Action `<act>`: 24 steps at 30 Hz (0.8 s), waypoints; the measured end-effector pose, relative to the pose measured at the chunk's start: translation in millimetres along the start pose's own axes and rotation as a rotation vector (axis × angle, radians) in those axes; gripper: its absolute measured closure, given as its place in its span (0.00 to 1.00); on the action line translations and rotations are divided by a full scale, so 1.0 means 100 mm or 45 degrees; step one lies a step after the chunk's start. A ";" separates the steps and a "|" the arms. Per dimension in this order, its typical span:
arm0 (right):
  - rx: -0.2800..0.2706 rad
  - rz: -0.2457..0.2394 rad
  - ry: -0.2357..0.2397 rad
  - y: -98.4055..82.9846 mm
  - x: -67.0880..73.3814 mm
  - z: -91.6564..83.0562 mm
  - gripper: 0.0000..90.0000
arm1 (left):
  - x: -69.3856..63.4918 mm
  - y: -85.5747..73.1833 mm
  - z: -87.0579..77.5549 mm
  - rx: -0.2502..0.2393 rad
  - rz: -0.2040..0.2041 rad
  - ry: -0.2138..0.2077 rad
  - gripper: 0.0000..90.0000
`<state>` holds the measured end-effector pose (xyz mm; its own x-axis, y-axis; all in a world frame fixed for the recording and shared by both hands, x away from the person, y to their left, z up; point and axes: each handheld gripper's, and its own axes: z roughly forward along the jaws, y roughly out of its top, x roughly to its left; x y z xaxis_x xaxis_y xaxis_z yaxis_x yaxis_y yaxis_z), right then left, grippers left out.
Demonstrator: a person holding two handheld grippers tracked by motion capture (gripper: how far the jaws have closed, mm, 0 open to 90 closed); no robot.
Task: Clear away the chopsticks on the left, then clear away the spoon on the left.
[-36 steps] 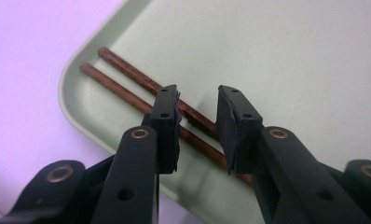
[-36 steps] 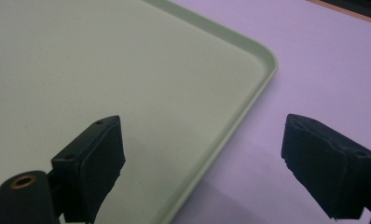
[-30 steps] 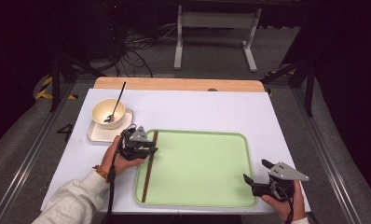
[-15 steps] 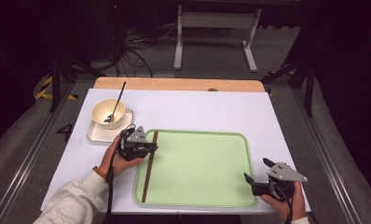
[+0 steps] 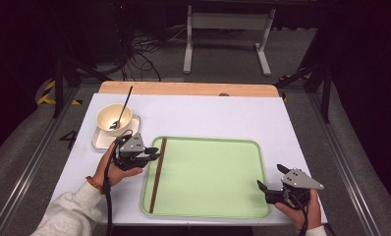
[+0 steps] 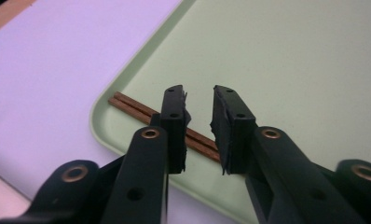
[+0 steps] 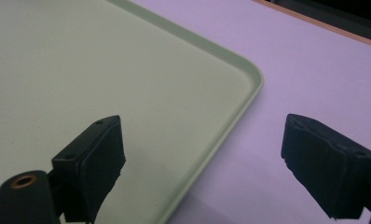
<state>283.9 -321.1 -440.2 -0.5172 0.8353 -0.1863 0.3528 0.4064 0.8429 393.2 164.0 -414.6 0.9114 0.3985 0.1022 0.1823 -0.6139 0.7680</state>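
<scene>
A: Starting at the left, what is the state of the left gripper point(image 5: 152, 156)?

B: Item one, left gripper: jaws parted by a narrow gap, nothing pinched. They have just been opening a little, and nothing sits between the pads. It hovers over the near-left rim of the tray point(image 5: 210, 143), just above the chopsticks point(image 5: 157, 175).

A: Chopsticks, count and place?

B: Two brown sticks, lying side by side and touching, inside the tray along its left wall. In the left gripper view they point(image 6: 127, 103) pass behind the pads point(image 6: 174, 122), apart from them.

A: Other stock on the left?

B: One cream bowl point(image 5: 114, 118) on one white square plate point(image 5: 101, 139), one spoon point(image 5: 123, 107) leaning in the bowl. One green tray, one white table point(image 5: 223, 115).

A: And the right gripper point(image 5: 271, 180)?

B: Item last: jaws spread wide, empty, held at the tray's near-right corner point(image 7: 253, 79); one pad point(image 7: 99, 158) over the tray, the other over the table.
</scene>
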 end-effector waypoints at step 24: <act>0.019 -0.044 0.028 0.02 0.04 0.06 0.15 | 0.26 -0.22 -0.61 -0.062 -0.135 0.264 0.30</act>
<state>287.5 -314.8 -442.1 -0.5462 0.8124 -0.2042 0.3459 0.4408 0.8283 389.9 229.6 -390.2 0.7920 0.5936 0.1427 0.2508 -0.5294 0.8105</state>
